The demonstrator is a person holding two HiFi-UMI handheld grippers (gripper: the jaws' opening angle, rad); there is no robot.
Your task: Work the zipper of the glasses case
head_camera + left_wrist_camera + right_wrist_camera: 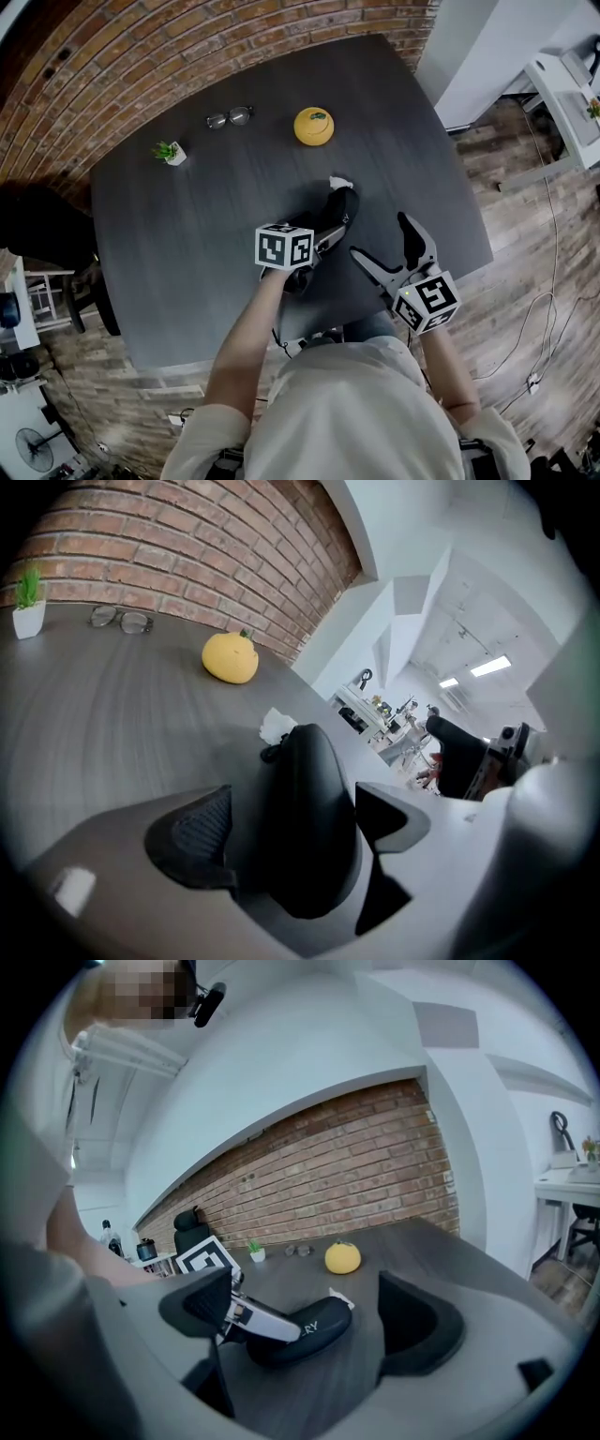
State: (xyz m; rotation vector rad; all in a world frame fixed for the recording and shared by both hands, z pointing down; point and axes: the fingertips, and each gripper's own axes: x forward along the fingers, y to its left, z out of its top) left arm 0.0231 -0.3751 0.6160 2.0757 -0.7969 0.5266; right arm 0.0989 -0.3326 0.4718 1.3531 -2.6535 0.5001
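Observation:
The black glasses case (336,208) lies on the dark table (187,244), with a small white tag (340,182) at its far end. My left gripper (323,230) is shut on the case's near end. In the left gripper view the case (307,799) fills the gap between the two pads (192,841), and the white tag (277,726) shows beyond it. My right gripper (379,236) stands open just right of the case, not touching it. In the right gripper view the case (314,1327) lies ahead between the wide-open jaws, held by the left gripper's finger (262,1316).
At the far side of the table are a pair of glasses (230,117), a yellow orange-shaped object (313,126) and a small potted plant (170,151). The brick wall (187,47) runs behind the table. The table's edge (478,244) lies close to the right gripper.

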